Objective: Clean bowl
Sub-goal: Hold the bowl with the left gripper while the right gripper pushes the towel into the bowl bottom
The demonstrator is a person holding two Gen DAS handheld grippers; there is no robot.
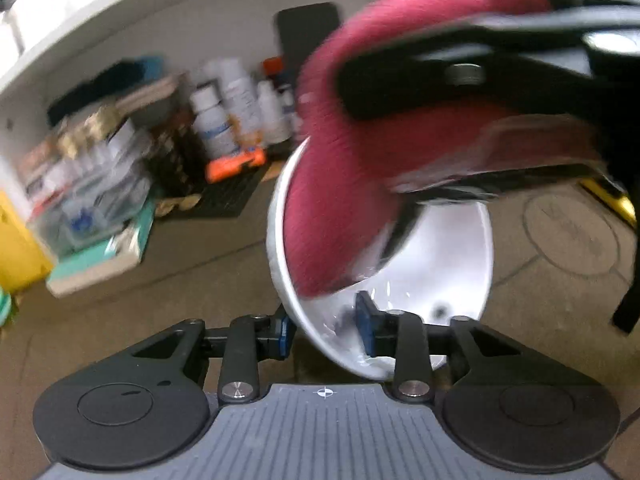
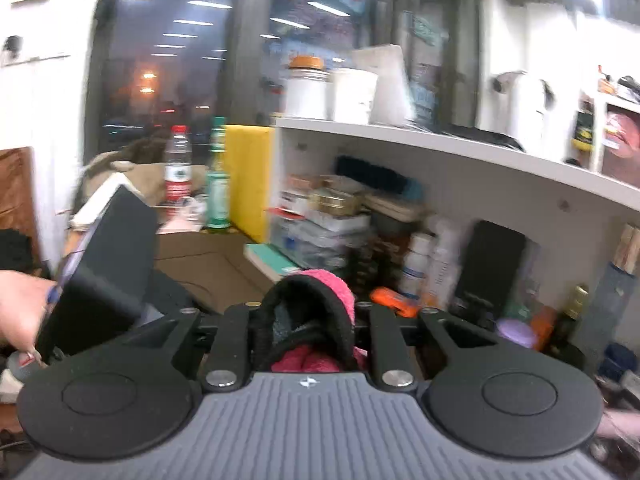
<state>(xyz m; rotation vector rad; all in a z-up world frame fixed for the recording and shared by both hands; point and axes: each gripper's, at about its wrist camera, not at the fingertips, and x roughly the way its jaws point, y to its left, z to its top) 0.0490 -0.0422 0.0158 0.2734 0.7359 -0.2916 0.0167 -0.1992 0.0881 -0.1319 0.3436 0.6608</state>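
A white bowl [image 1: 448, 272] stands tilted on edge above the brown tabletop [image 1: 160, 280], its inside facing the left wrist camera, with a dark speck near its bottom. My left gripper [image 1: 325, 333] straddles the bowl's lower wall, one blue pad outside and one inside. The pads stand well apart and do not visibly press on the wall. A pink fluffy cloth [image 1: 340, 200] hangs into the bowl against its inner wall, blurred. One black finger [image 1: 400, 88] of the right gripper lies across the cloth. In the right wrist view my right gripper [image 2: 308, 320] is shut on the pink cloth [image 2: 328, 280].
White bottles [image 1: 224, 112], an orange tool [image 1: 236, 164] and stacked boxes [image 1: 88, 184] crowd the space under a white shelf [image 2: 440, 140] behind the bowl. A yellow block [image 2: 248, 176] and drink bottles [image 2: 178, 168] stand further off. A person's hand [image 2: 16, 308] holds the left gripper's body.
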